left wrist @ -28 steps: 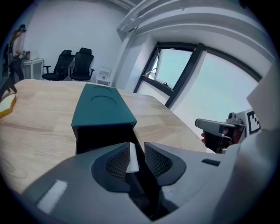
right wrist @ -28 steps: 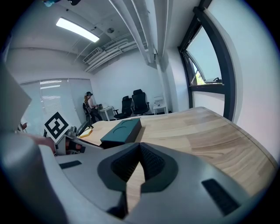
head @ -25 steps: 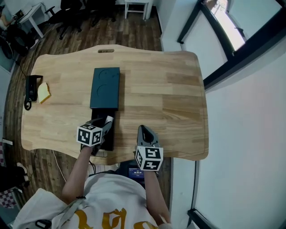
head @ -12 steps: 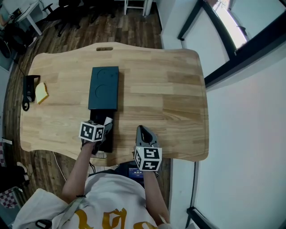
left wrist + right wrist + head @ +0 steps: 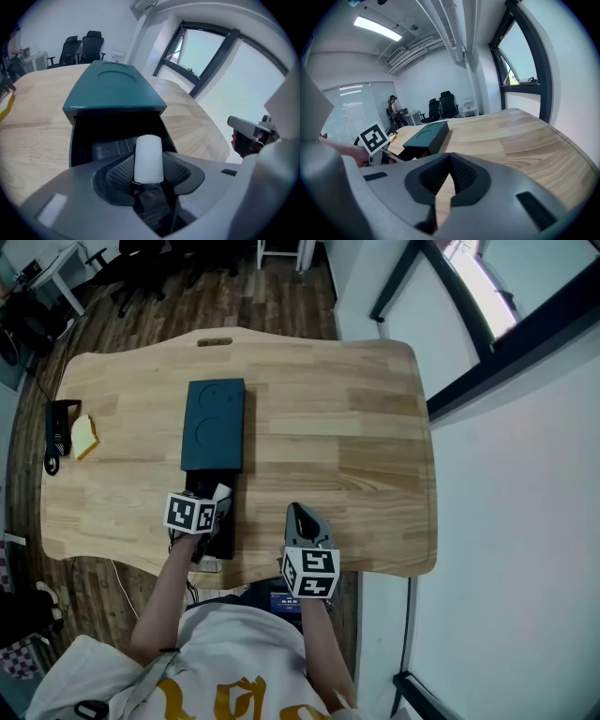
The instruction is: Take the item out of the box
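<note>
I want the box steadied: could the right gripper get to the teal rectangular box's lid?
Probably yes. Only bare wooden table lies between the right gripper and the teal rectangular box; the left gripper sits at its black drawer end, leaving the lid free.

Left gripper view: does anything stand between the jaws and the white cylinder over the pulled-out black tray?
Nothing visible does. The white cylinder stands upright between the left gripper's wide-apart jaws, over the black tray pulled from the dark teal box. Nothing covers it from above.
</note>
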A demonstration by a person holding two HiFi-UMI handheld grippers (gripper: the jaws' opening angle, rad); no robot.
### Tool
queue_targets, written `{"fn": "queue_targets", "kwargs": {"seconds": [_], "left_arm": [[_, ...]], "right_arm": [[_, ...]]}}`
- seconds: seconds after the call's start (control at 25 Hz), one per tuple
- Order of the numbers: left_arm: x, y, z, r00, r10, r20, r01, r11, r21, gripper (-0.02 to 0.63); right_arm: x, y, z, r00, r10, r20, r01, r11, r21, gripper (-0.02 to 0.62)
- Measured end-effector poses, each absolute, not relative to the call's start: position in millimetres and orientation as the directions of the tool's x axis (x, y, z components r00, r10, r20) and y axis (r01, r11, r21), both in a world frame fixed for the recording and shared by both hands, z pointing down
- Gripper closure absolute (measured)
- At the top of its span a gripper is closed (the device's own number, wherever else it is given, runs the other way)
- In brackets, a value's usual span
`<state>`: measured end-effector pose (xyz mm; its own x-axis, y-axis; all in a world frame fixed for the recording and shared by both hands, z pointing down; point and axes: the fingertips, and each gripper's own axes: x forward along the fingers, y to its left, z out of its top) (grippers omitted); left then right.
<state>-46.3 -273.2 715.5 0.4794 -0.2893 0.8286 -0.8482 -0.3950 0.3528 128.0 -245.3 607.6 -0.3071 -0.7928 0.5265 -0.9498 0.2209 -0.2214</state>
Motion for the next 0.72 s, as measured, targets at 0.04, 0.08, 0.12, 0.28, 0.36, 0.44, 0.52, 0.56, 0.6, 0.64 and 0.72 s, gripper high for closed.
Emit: {"fn": "queue_targets", "kwargs": {"seconds": [0.04,0.08,0.12,0.28,0.36,0.44,0.52,0.56,0.6,0.64,0.72], "left_arm": [[-46.4,-273.2,715.7,0.478,-0.290,0.829,-0.849,-0.395,0.351,0.419],[-46.4,-273.2,715.6,0.476,-0.291,0.830,-0.850,-0.396,0.348,0.419],[-46.4,-273.7,714.8,0.475,-0.294,0.830,-0.850,-0.397,0.345,0.420],[-45.8,-279.9,702.7,0.494,-0.339,0.801,-0.848,-0.391,0.358,0.420],[-45.6,-283.0,694.0,0.512,-0.369,0.776,-0.844,-0.386,0.374,0.420],[-44.2,-284.5,685.7,0.535,-0.398,0.745,-0.836,-0.378,0.399,0.420],[-43.5,-284.5,676.4,0.557,-0.424,0.714,-0.825,-0.380,0.418,0.420],[-43.6,-283.7,671.1,0.565,-0.436,0.700,-0.820,-0.386,0.421,0.420],[-44.0,-282.6,665.8,0.571,-0.449,0.688,-0.817,-0.394,0.421,0.420],[-44.9,-281.3,660.9,0.574,-0.461,0.677,-0.815,-0.403,0.417,0.420],[-47.1,-278.1,651.6,0.578,-0.483,0.657,-0.812,-0.416,0.409,0.420]], "right_arm": [[128.2,-245.1,607.8,-0.307,-0.793,0.526,-0.950,0.220,-0.223,0.589],[128.5,-245.0,607.7,-0.307,-0.794,0.525,-0.950,0.220,-0.223,0.589],[128.8,-245.0,607.4,-0.307,-0.794,0.525,-0.950,0.220,-0.223,0.589],[131.3,-243.9,601.9,-0.303,-0.799,0.519,-0.951,0.219,-0.217,0.589],[132.2,-241.7,597.6,-0.300,-0.803,0.515,-0.952,0.219,-0.212,0.589],[133.4,-239.2,593.3,-0.296,-0.807,0.510,-0.954,0.220,-0.206,0.589],[133.9,-236.6,588.6,-0.292,-0.813,0.503,-0.955,0.220,-0.199,0.589],[133.7,-234.8,586.1,-0.291,-0.816,0.499,-0.955,0.221,-0.196,0.589],[133.3,-232.9,583.8,-0.290,-0.819,0.496,-0.956,0.220,-0.194,0.589],[132.7,-231.1,581.5,-0.289,-0.821,0.492,-0.956,0.221,-0.193,0.589],[130.9,-227.6,576.6,-0.291,-0.827,0.482,-0.955,0.224,-0.192,0.589]]}}
